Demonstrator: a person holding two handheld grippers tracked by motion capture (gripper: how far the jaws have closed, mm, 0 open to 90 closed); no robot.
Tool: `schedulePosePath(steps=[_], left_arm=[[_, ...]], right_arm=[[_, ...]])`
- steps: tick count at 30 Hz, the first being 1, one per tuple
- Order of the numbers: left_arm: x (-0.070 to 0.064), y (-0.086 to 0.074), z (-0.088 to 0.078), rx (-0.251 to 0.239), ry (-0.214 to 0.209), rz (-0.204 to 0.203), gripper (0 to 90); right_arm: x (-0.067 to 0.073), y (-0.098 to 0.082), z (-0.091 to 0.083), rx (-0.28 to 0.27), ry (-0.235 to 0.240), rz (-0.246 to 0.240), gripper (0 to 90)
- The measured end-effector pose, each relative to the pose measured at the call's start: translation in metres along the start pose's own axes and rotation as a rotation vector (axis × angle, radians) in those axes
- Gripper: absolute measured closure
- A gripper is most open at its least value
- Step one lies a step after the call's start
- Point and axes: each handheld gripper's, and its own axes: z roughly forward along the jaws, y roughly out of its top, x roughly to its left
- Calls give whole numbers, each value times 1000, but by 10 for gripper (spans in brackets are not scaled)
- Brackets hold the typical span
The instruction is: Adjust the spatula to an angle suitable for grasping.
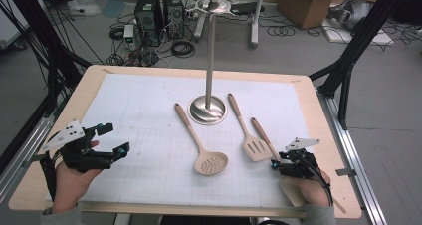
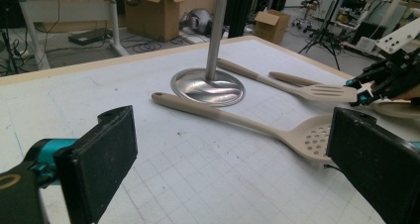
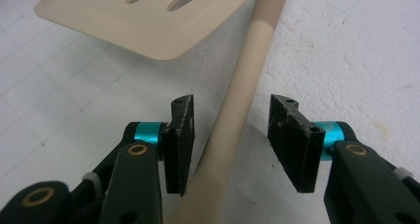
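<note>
Three beige utensils lie on the white grid mat [image 1: 139, 110]. They are a perforated skimmer [image 1: 211, 163] in the middle, a slotted spatula [image 1: 256, 148] to its right, and a third utensil whose handle [image 1: 261, 133] runs toward the person's right hand, which hides its head. My right gripper [image 1: 275, 161] straddles that handle [image 3: 247, 85]; its jaws stand on either side with a gap at each pad, so it is open. The spatula head [image 3: 148, 16] lies just ahead of it. My left gripper [image 1: 117, 138] rests wide open at the mat's left, with nothing between its fingers [image 2: 99, 154].
A metal stand with a round base [image 1: 207, 109] and a tall pole [image 1: 211, 56] rises behind the utensils. The wooden table edge [image 1: 199, 207] runs along the front. Computers [image 1: 149, 13], cables and cardboard boxes [image 1: 308, 3] sit on the floor beyond.
</note>
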Motion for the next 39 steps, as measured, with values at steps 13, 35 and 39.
schedulePosePath(steps=[13, 35, 39], left_arm=[[-2, -2, 4, 12, -16, -2, 61], [-2, -3, 3, 15, -14, -6, 61], [0, 1, -6, -16, -14, -7, 61]], right_arm=[[-1, -1, 0, -6, 5, 15, 529], [3, 1, -1, 14, -14, 60, 677], [6, 3, -1, 21, -22, 60, 694]])
